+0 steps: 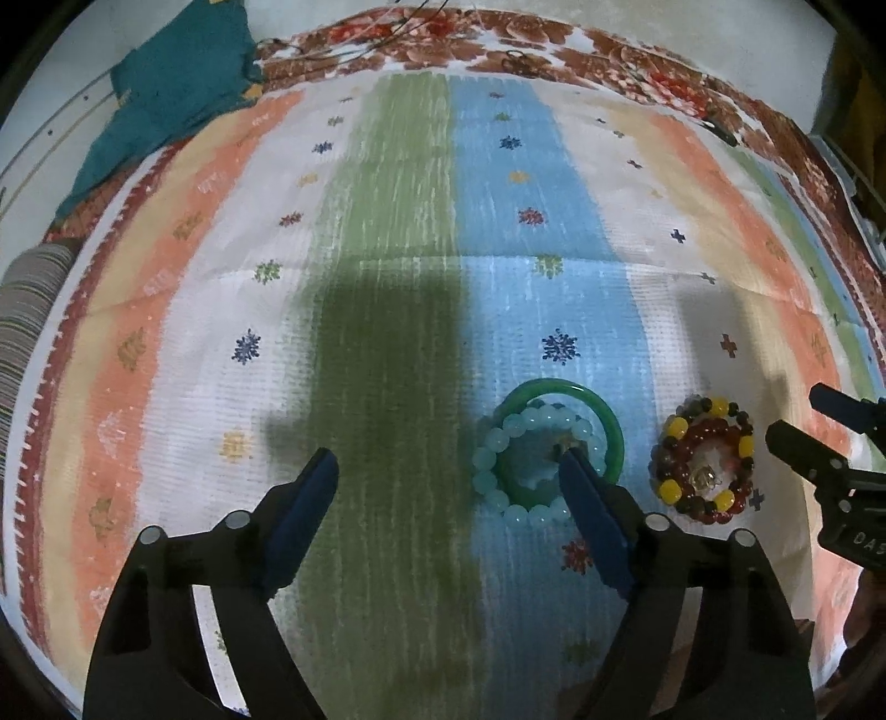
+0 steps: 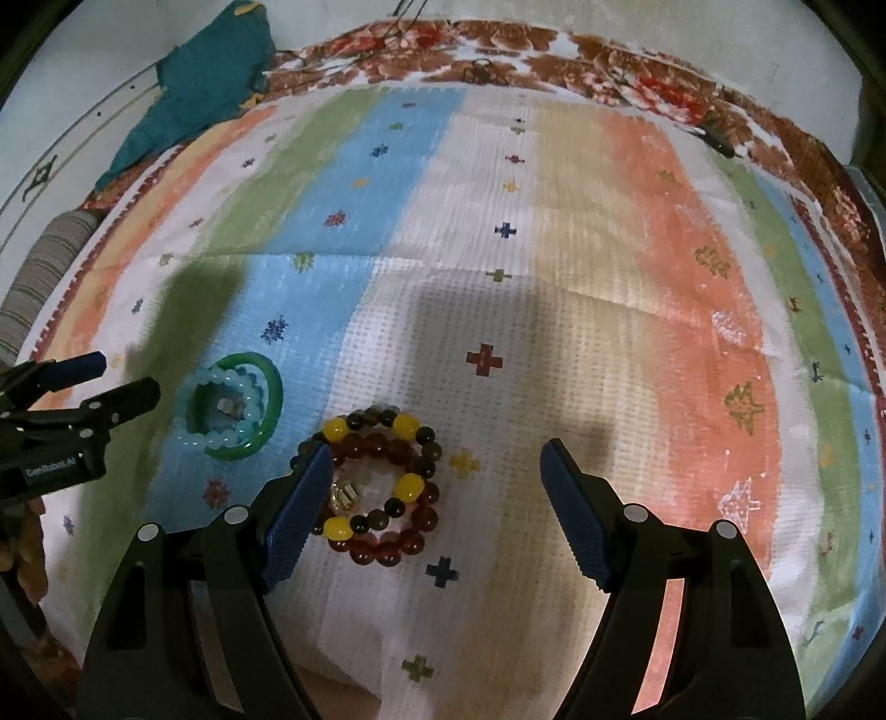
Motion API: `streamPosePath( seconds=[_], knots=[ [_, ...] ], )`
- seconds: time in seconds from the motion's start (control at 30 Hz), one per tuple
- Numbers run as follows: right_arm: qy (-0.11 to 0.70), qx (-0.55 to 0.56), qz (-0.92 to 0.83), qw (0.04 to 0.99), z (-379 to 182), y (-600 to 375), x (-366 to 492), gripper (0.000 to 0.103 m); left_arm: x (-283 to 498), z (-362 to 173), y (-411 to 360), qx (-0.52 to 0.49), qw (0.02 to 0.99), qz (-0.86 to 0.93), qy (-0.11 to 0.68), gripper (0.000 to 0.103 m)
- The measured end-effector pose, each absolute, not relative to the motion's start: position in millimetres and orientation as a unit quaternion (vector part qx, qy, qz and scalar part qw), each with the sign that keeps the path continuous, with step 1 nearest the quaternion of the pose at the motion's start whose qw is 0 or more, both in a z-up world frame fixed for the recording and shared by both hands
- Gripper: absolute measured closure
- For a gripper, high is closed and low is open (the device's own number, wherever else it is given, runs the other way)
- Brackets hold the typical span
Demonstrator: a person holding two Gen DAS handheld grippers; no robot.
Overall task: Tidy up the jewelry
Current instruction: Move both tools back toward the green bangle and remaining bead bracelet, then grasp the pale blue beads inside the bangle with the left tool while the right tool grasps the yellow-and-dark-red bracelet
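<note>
Two jewelry piles lie on a striped cloth. A green bangle (image 1: 606, 421) with a pale blue bead bracelet (image 1: 487, 459) and a small ring inside lies on the blue stripe; this pile also shows in the right wrist view (image 2: 266, 421). A dark red bead bracelet (image 2: 387, 545) and a yellow-and-dark bead bracelet (image 2: 412, 487) surround a gold ring (image 2: 344, 494); this pile also shows in the left wrist view (image 1: 703, 459). My left gripper (image 1: 448, 462) is open, its right finger over the green pile. My right gripper (image 2: 437, 459) is open, its left finger over the red pile's edge.
The striped cloth (image 1: 387, 221) lies on a brown floral sheet (image 1: 554, 39). A teal cloth (image 1: 177, 88) lies at the far left. A grey striped roll (image 1: 27, 332) is at the left edge. Thin cords lie at the far edge.
</note>
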State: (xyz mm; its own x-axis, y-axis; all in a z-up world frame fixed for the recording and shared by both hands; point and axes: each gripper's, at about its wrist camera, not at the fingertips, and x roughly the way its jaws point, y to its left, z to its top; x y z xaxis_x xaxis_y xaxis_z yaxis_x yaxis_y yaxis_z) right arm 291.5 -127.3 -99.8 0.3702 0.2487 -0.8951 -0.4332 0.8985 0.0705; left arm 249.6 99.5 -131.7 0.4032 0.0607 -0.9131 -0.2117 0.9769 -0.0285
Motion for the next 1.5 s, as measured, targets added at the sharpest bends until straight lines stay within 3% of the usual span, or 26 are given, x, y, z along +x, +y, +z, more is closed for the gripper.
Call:
streamPosePath(
  seconds=[0.13,0.2,0.47,0.73,1.07,1.5],
  knots=[
    [0.529,-0.086,0.209,0.818,-107.2,-123.7,296.7,0.026,255.1,-140.4,104.3,-0.082,0.828,0.075,0.550,0.034],
    [0.534,-0.087,0.209,0.814,-110.7,-121.7,299.4,0.035,258.3,-145.7,105.7,-0.087,0.824,0.070,0.556,0.040],
    [0.552,-0.086,0.211,0.802,-127.6,-117.6,309.2,0.049,268.6,-162.2,103.8,-0.088,0.812,0.056,0.574,0.055],
    [0.564,-0.075,0.229,0.790,-134.3,-114.1,310.8,0.073,270.7,-169.2,110.3,-0.146,0.800,0.026,0.582,0.086],
    [0.559,-0.083,0.240,0.789,-131.6,-107.1,305.6,0.092,271.2,-162.0,90.8,-0.077,0.811,0.034,0.579,0.088],
    [0.530,-0.096,0.251,0.804,-103.6,-104.6,289.9,0.092,265.8,-127.6,79.0,-0.053,0.832,0.035,0.552,0.092]
  ],
)
